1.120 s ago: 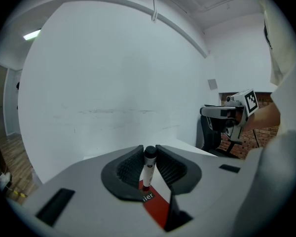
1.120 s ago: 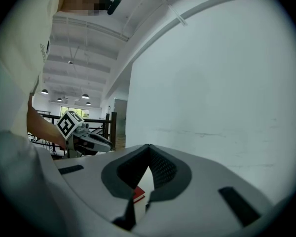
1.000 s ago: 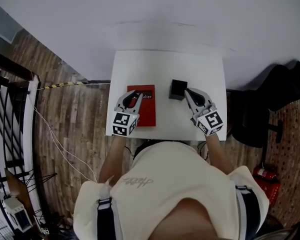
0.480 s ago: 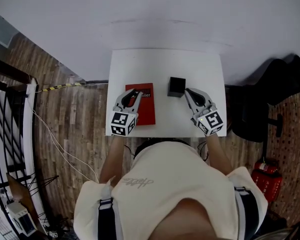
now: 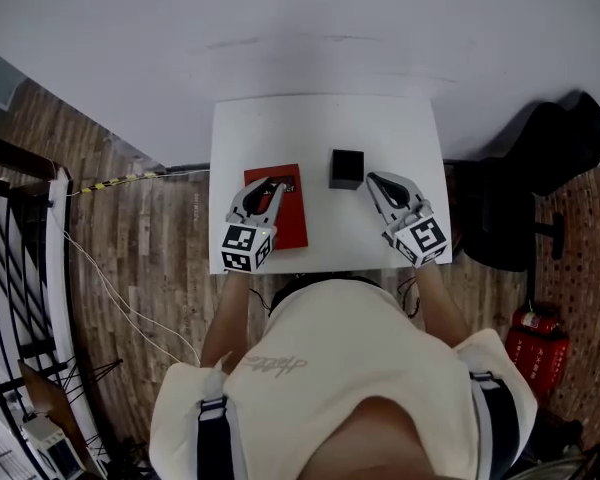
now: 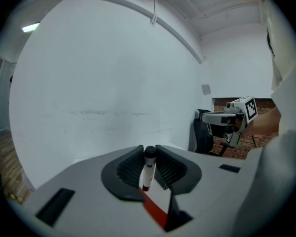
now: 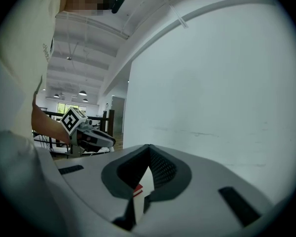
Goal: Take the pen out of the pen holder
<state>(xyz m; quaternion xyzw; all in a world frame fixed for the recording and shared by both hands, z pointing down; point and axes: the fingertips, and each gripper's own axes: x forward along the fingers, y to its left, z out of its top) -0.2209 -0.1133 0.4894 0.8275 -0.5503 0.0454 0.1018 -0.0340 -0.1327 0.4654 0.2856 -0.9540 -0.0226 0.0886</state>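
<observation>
left gripper [image 5: 276,185] holds pen [image 6: 148,169] above book [image 5: 292,223], clear of pen holder [image 5: 346,168].

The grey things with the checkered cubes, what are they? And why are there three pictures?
They are hand-held claws: a person holds one in each hand. The head view comes from a camera on the person's head, looking down. The other two pictures come from cameras riding on each claw. On the white table lie a red book and a black pen holder. The left claw pinches a pen, white with a black cap, over the book. The right claw is shut and empty, near the pen holder.
</observation>
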